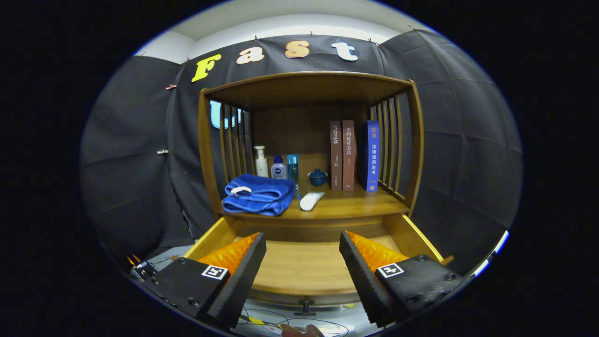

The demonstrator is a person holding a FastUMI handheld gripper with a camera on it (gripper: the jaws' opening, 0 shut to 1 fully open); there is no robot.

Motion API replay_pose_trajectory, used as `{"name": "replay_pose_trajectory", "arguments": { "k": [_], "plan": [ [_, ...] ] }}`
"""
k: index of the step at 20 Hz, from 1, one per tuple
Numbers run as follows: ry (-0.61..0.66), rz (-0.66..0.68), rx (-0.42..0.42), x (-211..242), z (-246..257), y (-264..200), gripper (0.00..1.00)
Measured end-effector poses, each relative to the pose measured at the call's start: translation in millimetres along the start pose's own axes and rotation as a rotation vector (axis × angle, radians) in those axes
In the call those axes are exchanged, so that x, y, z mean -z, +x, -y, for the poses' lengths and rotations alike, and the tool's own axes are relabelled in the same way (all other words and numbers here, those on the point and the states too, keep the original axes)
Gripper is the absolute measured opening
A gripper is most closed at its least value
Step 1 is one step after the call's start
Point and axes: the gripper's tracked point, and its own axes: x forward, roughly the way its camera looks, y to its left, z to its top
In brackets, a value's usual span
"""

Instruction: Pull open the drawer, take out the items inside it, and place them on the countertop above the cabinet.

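- Our gripper hangs with fingers spread, pinching nothing, over the pulled-out drawer, whose floor looks bare.
- The white item lies at twelve o'clock on the countertop (long axis toward one o'clock), beside the blue towel.

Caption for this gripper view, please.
Open gripper above the pulled-out drawer; blue towel and white remote on the countertop.

My light wooden drawer stands pulled open at six o'clock, its bare floor showing between my spread tongs. On the brown wooden countertop above, the folded blue towel lies at eleven o'clock, the white oblong object just beside it at twelve.
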Motion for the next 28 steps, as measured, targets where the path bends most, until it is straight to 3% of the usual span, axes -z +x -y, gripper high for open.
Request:
{"name": "replay_pose_trajectory", "arguments": {
  "k": [4, 10, 18, 28],
  "plan": [
    [-0.032, -0.070, -0.031, 75, -12, -16, 1.00],
    [0.009, -0.112, -0.009, 117, -4, 4, 1.00],
    [0.072, -0.123, 0.066, 129, 18, 18, 0.98],
    [0.076, -0.097, 0.077, 126, 17, 22, 0.98]
  ]
}}
